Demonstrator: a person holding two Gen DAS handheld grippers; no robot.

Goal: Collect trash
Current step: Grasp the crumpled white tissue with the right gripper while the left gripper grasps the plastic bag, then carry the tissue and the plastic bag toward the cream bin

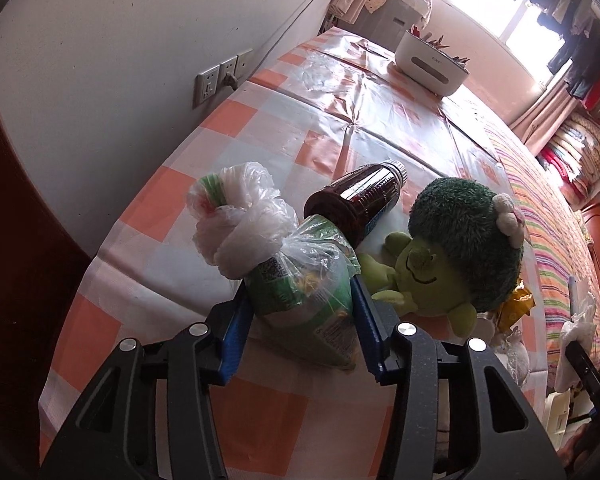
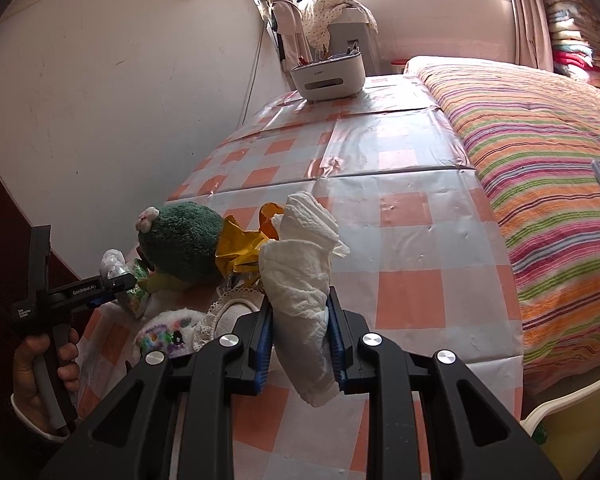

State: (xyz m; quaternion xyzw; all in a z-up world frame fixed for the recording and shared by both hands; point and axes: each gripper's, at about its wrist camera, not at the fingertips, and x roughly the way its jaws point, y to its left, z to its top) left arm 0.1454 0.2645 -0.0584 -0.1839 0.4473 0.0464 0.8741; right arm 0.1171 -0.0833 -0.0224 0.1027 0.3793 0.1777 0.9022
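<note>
Two grippers at lower centre of each view. Left gripper (image 1: 300, 316) pinching a knotted plastic bag of trash (image 1: 296, 292) on the checked counter (image 1: 380, 128), blue pads against both sides. Right gripper (image 2: 302, 340) clamped on a crumpled white tissue (image 2: 304, 280), raised above the counter. Brown bottle (image 1: 360, 200) lying just behind the bag, green plush toy (image 1: 456, 248) at right.

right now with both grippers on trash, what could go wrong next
1. The left gripper clamps only the lower part of the knotted plastic bag; the thin film could slip or tear when lifted.
2. The brown bottle lies on its side touching the bag and might roll once the bag goes.
3. The tissue in the right gripper hangs loose and could snag the yellow wrapper.
</note>
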